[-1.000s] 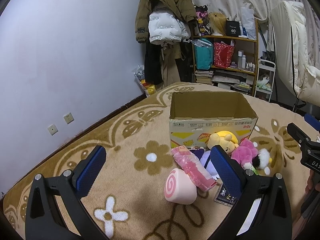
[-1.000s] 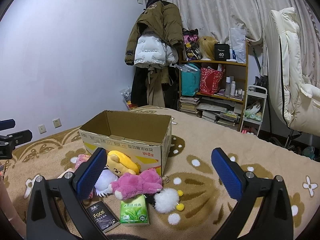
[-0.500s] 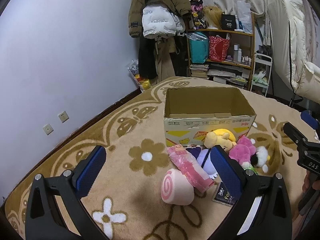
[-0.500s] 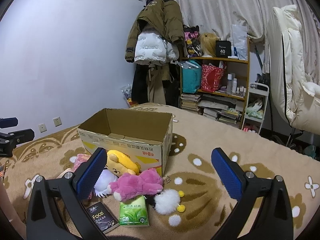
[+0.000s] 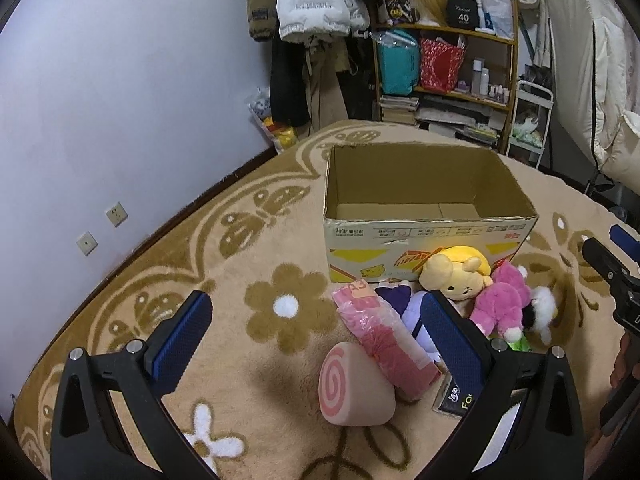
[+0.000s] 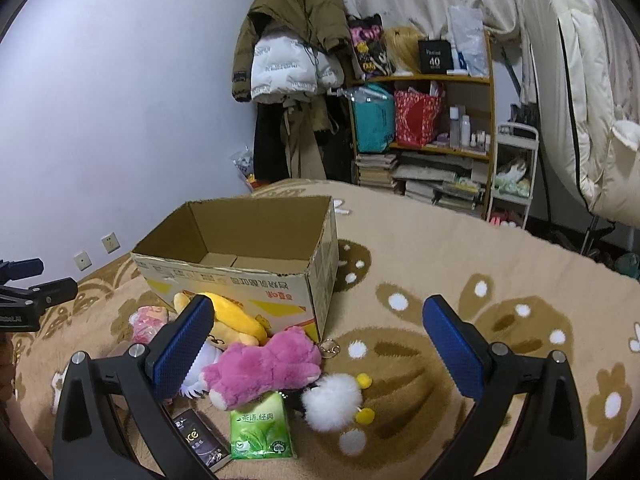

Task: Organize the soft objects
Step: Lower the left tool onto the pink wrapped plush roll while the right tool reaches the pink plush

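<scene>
An open cardboard box [image 5: 424,236] [image 6: 240,280] stands on the rug, and its inside looks bare. Soft things lie heaped before it: a yellow plush [image 5: 456,272] [image 6: 236,316], a pink plush [image 5: 500,304] [image 6: 260,368], a white pompom [image 6: 332,400], a pink wrapped pack [image 5: 384,336], a pink swirl cushion [image 5: 356,384], a purple-white plush [image 5: 408,308] and a green tissue pack [image 6: 260,428]. My left gripper [image 5: 316,344] hangs open above the swirl cushion and the wrapped pack. Open too, my right gripper [image 6: 320,348] hovers over the pink plush and the pompom. Neither holds anything.
A black pack [image 6: 200,440] [image 5: 460,400] lies beside the tissues. The patterned beige rug [image 6: 480,272] stretches to the right of the box. Behind are a coat rack [image 6: 296,60], a cluttered shelf [image 6: 432,120], a small trolley [image 6: 516,168] and a white chair [image 6: 580,80].
Both grippers have tilted downward and drawn a little nearer, so the box interior and the pile show more fully. Both stay open; no object has moved.
</scene>
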A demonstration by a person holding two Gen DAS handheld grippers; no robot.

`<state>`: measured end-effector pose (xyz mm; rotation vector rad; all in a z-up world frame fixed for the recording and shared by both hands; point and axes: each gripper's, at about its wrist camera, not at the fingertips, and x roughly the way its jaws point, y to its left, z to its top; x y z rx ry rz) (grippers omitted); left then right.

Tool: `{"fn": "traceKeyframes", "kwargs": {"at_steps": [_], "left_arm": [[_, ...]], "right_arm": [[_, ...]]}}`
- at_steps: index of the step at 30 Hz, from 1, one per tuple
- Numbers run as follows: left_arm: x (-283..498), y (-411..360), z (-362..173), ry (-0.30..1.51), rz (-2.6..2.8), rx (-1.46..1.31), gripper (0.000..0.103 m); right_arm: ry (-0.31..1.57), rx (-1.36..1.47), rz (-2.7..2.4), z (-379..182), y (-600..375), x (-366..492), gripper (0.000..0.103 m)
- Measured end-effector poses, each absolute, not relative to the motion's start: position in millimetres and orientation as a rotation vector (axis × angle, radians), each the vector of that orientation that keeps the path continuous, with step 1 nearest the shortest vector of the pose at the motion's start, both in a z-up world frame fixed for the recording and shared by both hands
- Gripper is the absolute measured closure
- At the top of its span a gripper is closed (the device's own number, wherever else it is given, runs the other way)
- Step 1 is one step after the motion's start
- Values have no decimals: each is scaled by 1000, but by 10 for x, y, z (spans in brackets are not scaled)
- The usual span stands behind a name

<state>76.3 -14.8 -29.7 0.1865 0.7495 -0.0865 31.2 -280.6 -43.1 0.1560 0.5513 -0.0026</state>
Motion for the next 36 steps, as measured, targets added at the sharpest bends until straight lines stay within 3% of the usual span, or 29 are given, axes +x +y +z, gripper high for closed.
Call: {"fn": "traceKeyframes", "kwargs": {"at_steps": [36], "left_arm": [[1519,-449,-1222,1009,-79,224,0]], "right_arm": [[769,88,168,-1120,-2341,994,0]]}}
